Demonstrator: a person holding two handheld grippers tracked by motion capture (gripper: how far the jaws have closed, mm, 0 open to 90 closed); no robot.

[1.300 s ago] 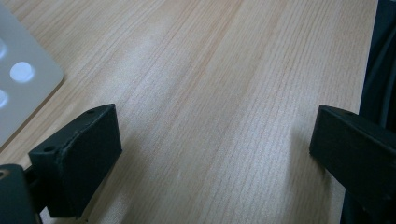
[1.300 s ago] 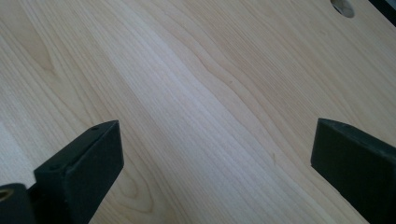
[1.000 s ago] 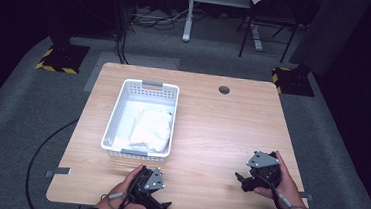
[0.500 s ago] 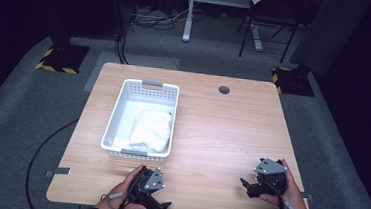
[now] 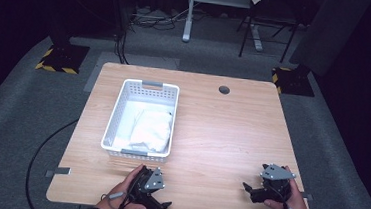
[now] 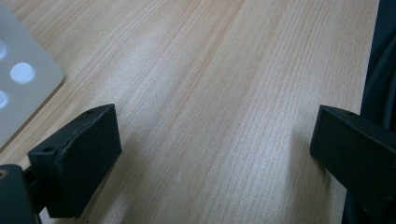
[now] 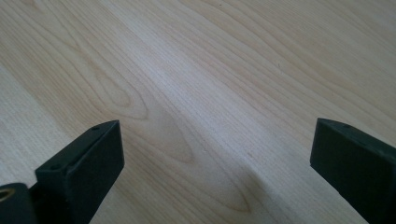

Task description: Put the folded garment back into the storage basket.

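Both my tools sit released on the table (image 5: 221, 137), left tool (image 5: 158, 202) at seven o'clock below the basket (image 5: 118, 109), right tool (image 5: 248, 189) at five.

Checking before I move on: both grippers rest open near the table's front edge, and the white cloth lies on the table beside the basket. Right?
Not quite. The white cloth lies inside the white basket, not beside it, as the high view shows. The rest holds: the left gripper and right gripper sit open near the table's front edge.
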